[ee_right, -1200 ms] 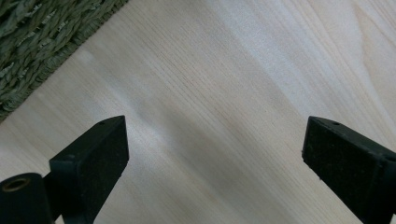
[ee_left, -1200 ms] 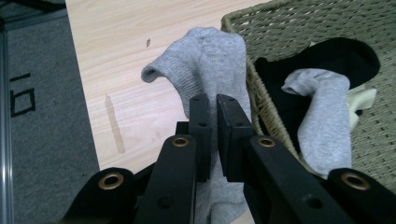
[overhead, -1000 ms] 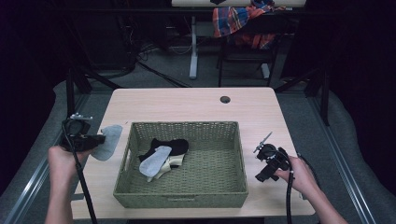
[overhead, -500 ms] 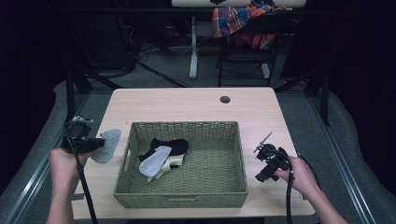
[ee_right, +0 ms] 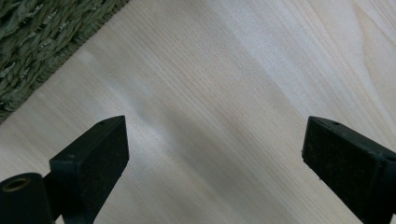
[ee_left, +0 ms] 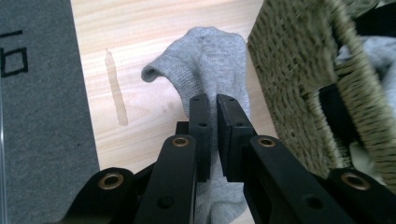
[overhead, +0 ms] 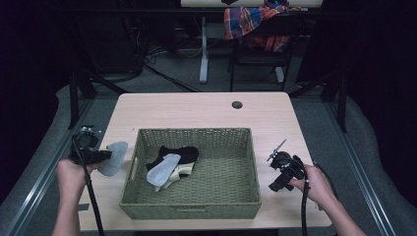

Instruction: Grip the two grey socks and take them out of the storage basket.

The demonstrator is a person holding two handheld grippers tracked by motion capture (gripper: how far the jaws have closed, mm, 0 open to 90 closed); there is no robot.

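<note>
1. Left gripper (ee_left: 210,109) jaws clamped on grey sock (ee_left: 205,60), lying on light wood table (overhead: 196,108) beside wicker basket (overhead: 196,209).
2. Right gripper (ee_right: 215,149) jaws wide apart over bare tabletop.
3. Grey carpet floor (overhead: 364,162), dark room.

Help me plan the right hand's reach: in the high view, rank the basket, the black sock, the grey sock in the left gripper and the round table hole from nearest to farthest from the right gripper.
From the right gripper:
1. Basket, right wall just beside it.
2. Black sock, inside the basket, left half.
3. Table hole, near the far edge; close to the black sock's distance, hard to call.
4. Grey sock, beyond the basket's left wall, in the left gripper.
</note>
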